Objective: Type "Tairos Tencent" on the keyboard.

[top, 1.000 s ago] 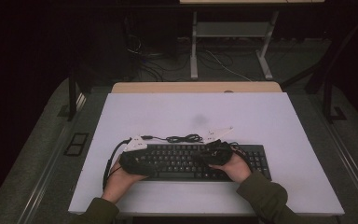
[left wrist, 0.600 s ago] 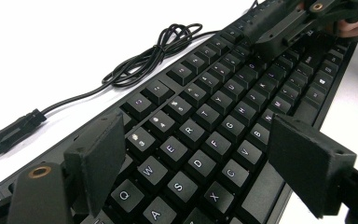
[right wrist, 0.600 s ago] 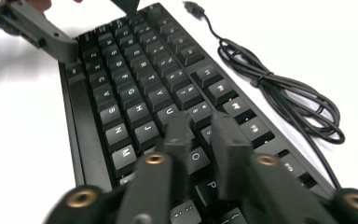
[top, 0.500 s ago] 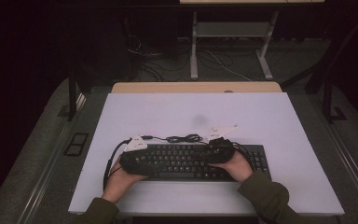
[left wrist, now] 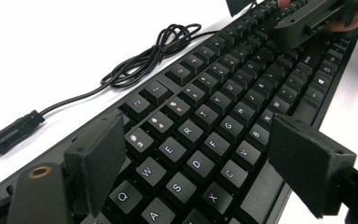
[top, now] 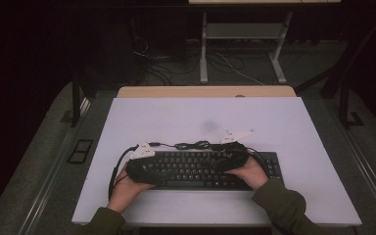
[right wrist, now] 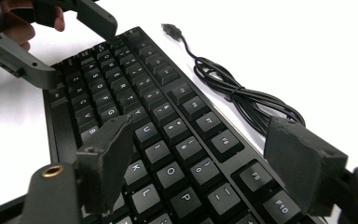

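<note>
A black keyboard (top: 200, 169) lies flat near the table's front edge, and its cable (top: 193, 145) is coiled just behind it. My left gripper (left wrist: 200, 158) hovers over the letter keys at the keyboard's left end, jaws open and pressing on nothing. My right gripper (right wrist: 205, 163) hangs over the keys (right wrist: 168, 130) toward the right end. Its jaws have just been opening, and only the keyboard shows below the gap. In the high view the left gripper (top: 142, 166) and right gripper (top: 230, 159) point toward each other along the keyboard. The USB plug (right wrist: 170, 29) rests loose on the table.
The white tabletop (top: 200, 117) stretches bare behind the keyboard to a wooden strip (top: 205, 91) at the far edge. Beyond it stand a metal table frame (top: 245, 44) and floor cables (top: 152, 58). A person's hands and green sleeves (top: 279, 205) come in at the front.
The right gripper's dark shape over the keys stretches a little further left than one second ago. The left hand, keyboard and cable have kept still.
</note>
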`<state>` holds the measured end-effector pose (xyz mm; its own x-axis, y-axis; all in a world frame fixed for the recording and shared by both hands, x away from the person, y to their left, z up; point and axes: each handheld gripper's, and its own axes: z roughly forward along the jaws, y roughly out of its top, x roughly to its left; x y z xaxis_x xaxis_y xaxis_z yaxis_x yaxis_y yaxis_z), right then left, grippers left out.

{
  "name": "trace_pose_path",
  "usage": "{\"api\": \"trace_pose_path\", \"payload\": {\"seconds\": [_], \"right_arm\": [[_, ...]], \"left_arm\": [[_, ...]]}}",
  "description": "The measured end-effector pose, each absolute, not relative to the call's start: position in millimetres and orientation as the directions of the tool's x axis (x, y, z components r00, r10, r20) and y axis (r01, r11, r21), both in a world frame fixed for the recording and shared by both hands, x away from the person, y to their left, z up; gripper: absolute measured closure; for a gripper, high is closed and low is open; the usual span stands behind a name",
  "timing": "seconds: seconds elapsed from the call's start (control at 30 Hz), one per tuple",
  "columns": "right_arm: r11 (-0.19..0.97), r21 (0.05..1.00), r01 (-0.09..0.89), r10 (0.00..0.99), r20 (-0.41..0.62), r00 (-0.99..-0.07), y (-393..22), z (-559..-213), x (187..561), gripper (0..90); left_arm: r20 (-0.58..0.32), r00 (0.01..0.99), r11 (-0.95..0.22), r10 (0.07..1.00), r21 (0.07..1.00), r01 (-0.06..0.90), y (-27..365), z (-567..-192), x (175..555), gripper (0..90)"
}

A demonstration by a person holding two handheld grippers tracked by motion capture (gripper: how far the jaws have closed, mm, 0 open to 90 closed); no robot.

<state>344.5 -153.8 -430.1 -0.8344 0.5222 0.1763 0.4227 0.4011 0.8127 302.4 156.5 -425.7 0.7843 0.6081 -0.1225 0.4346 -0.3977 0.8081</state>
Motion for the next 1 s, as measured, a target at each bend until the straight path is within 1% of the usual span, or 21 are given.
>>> {"api": "trace_pose_path", "payload": {"seconds": [0.27,0.47,0.77,0.93,1.0], "right_arm": [[0.391,0.817,0.425,0.529,0.178,-0.83,-155.1,-429.6,345.1,22.6],[0.388,0.817,0.427,0.53,0.181,-0.828,-155.1,-429.6,345.1,22.1],[0.389,0.816,0.427,0.531,0.18,-0.828,-154.8,-429.7,345.1,22.1],[0.388,0.816,0.428,0.533,0.18,-0.827,-155.1,-429.8,345.2,22.1],[0.389,0.816,0.427,0.532,0.179,-0.827,-154.9,-429.8,345.1,22.2]], "left_arm": [[-0.121,0.785,-0.397,0.607,0.809,0.433,157.7,-424.3,302.0,19.8],[-0.125,0.78,-0.392,0.613,0.809,0.438,164.5,-423.0,302.8,24.8],[-0.123,0.788,-0.412,0.603,0.798,0.44,172.3,-423.7,303.3,46.5],[-0.121,0.783,-0.419,0.61,0.789,0.449,177.9,-424.4,304.4,61.8],[-0.123,0.779,-0.421,0.615,0.785,0.455,180.5,-425.2,305.1,66.4]]}}
